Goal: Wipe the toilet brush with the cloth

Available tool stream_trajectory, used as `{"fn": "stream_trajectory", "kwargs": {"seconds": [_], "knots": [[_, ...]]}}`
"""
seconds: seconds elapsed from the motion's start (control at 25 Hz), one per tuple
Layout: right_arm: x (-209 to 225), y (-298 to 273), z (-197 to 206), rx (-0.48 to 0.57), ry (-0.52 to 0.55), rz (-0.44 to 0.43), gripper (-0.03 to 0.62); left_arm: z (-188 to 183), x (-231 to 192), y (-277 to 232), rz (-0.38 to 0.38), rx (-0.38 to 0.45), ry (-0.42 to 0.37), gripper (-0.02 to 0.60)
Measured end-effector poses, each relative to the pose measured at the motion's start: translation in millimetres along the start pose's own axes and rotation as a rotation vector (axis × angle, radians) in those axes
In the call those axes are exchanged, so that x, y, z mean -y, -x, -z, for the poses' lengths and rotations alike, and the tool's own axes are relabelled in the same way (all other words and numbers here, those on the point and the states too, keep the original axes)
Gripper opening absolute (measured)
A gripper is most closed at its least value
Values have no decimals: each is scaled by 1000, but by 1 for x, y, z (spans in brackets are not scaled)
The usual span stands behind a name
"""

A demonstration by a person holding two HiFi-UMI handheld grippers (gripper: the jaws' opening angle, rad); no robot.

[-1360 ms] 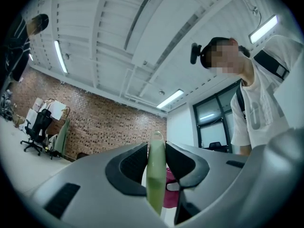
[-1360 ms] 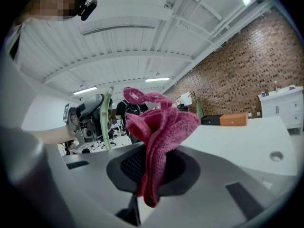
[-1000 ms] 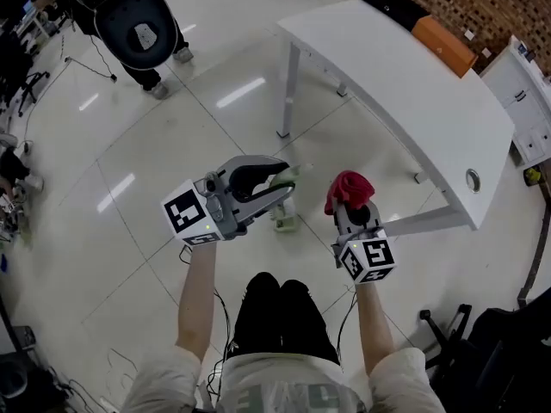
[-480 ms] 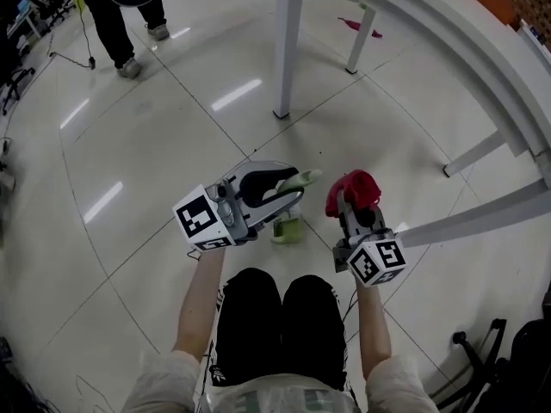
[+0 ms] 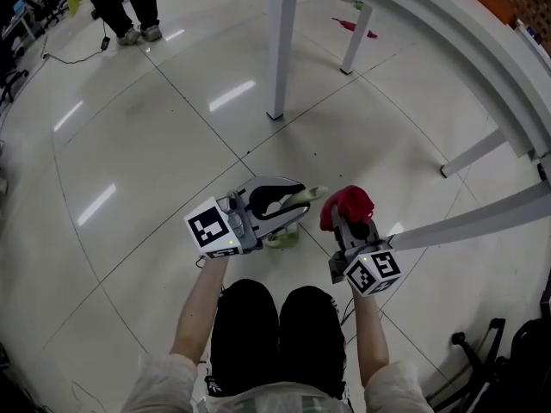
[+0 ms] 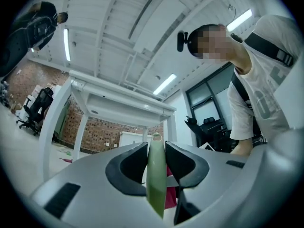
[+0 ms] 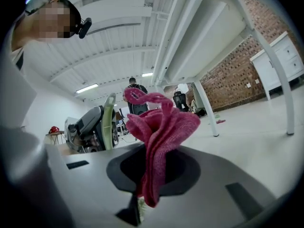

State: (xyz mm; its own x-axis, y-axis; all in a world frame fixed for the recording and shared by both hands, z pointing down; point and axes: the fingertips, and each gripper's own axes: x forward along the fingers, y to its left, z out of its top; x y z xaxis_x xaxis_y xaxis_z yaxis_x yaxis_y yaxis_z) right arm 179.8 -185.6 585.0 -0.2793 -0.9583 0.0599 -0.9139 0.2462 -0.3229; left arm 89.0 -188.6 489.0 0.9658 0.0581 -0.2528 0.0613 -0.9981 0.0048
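My left gripper (image 5: 295,201) is shut on the pale green handle of the toilet brush (image 5: 301,197). In the left gripper view the handle (image 6: 155,179) stands upright between the pads of the left gripper (image 6: 156,152), its ringed tip above them. A pale green lump (image 5: 281,238) sits below this gripper near the floor; brush head or holder, I cannot tell. My right gripper (image 5: 349,220) is shut on a bunched red cloth (image 5: 347,202), which rises from the jaws of the right gripper (image 7: 153,172) as the cloth (image 7: 159,132). Cloth and handle are close together, not touching.
White table legs (image 5: 277,50) stand ahead, with slanted beams (image 5: 482,218) at the right. A person's legs (image 5: 129,11) are at the far left. A pink scrap (image 5: 353,27) lies under the table. A dark chair base (image 5: 482,351) is at lower right. My knees (image 5: 280,317) are below the grippers.
Both grippers have sunk towards the floor, still holding the brush and the cloth. The view has dropped from above the tabletop to below its edge.
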Motion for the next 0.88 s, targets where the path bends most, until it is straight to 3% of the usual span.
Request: {"fn": "stream_trajectory", "kwargs": {"seconds": [0.24, 0.64, 0.8, 0.88], "knots": [[3, -3, 22, -40, -3, 6, 32, 28, -5, 0, 25, 6, 23, 124], [7, -11, 58, -103, -13, 7, 32, 67, -16, 5, 4, -6, 77, 124], [5, -12, 69, -119, -21, 8, 31, 70, -16, 5, 14, 18, 134, 124], [5, -11, 69, -120, -18, 12, 32, 60, -20, 7, -16, 50, 130, 125]]}}
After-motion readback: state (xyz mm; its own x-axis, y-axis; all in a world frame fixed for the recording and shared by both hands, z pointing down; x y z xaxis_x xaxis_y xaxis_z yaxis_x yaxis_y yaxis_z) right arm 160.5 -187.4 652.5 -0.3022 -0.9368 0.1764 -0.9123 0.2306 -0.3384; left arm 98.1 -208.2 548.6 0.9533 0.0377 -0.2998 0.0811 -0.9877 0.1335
